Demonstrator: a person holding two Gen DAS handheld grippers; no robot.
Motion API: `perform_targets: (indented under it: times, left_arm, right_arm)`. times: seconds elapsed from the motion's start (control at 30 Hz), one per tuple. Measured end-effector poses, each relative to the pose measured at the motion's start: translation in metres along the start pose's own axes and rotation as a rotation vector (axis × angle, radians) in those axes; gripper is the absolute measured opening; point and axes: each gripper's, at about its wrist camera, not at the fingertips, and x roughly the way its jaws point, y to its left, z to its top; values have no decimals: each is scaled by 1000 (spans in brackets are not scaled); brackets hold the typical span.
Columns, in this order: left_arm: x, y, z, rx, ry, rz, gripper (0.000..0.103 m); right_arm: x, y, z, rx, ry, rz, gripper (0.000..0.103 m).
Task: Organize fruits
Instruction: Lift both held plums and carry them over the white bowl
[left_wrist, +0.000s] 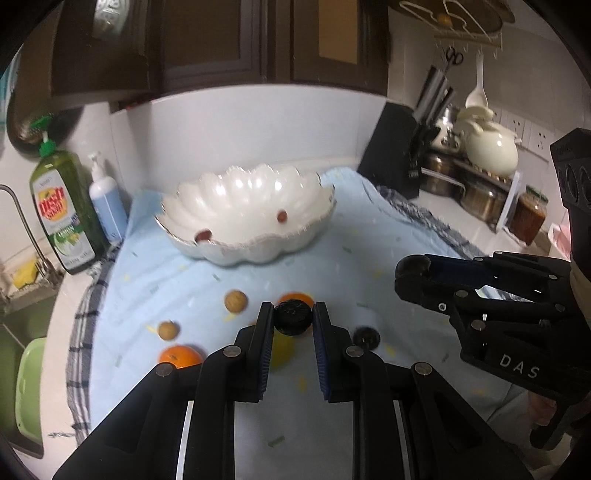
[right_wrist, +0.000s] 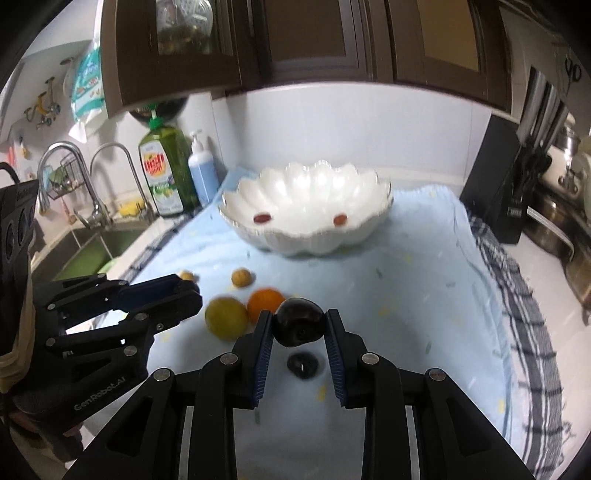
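Observation:
In the left wrist view my left gripper (left_wrist: 293, 314) is shut on a dark, wrinkled round fruit (left_wrist: 293, 319), held above the light blue cloth (left_wrist: 229, 406). My right gripper (right_wrist: 299, 318) is shut on a smooth dark plum (right_wrist: 299, 325), also off the cloth. A white scalloped bowl (left_wrist: 229, 254) stands at the back with two small red fruits (left_wrist: 282, 216) inside. On the cloth lie oranges (left_wrist: 181, 356), a yellow fruit (right_wrist: 226, 318), small tan fruits (left_wrist: 235, 301) and another dark fruit (right_wrist: 303, 363). Each gripper shows at the side of the other's view.
A green dish soap bottle (left_wrist: 64, 206) and a blue pump bottle (left_wrist: 107, 206) stand at the back left beside the sink (right_wrist: 92, 247). A black knife block (left_wrist: 395, 155), pots and a jar (left_wrist: 528, 218) crowd the right. Dark cabinets hang overhead.

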Motion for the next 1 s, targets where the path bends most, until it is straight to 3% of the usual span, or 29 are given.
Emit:
perform_targets:
  times: [0.57, 1.0]
  left_arm:
    - [-20, 25, 49, 2, -154, 49, 22]
    - [-4, 44, 89, 16, -225, 87, 22]
  right_arm:
    - [-4, 10, 57, -38, -162, 11, 30]
    - [16, 9, 100, -53, -235, 23, 30]
